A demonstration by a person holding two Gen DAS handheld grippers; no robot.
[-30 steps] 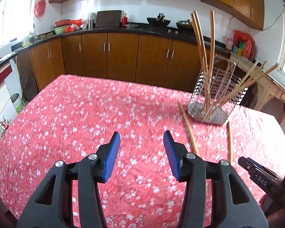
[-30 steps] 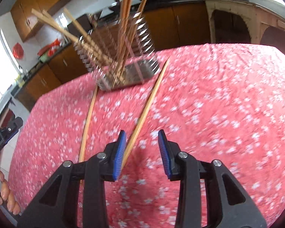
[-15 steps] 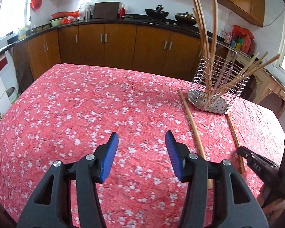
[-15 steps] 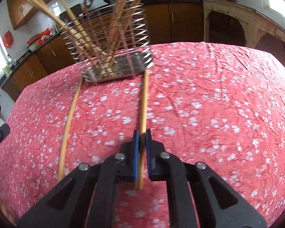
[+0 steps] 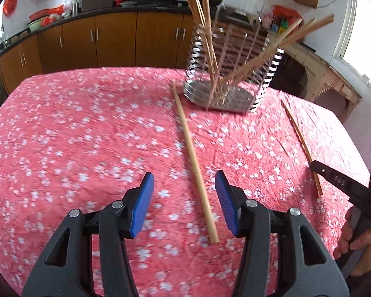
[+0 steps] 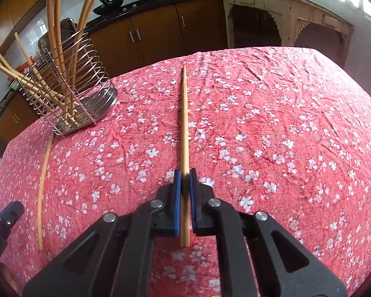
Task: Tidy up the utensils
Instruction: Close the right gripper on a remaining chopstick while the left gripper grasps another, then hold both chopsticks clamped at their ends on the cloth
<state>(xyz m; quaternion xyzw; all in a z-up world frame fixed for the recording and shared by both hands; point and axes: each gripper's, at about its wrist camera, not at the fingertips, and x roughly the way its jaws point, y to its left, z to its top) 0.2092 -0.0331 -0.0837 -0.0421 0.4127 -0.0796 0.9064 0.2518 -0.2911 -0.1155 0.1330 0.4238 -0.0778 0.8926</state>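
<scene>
- Since the earlier frame, our right tongs [image 6: 184, 182] are now pinching one chopstick [image 6: 184, 123].
- Our left tongs [image 5: 184, 198] are hanging spread around the other chopstick [image 5: 193, 158].

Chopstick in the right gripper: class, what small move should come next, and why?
Probably lift it and swing it toward the wire utensil holder. The right gripper is shut on the chopstick, which lies flat along the tablecloth; other chopsticks already stand there.

Shiny wire metal utensil holder [image 6: 69, 99], matt wooden chopsticks [image 6: 184, 128], crinkled floral cloth tablecloth [image 6: 284, 123], glossy wood cabinets [image 5: 116, 42]
</scene>
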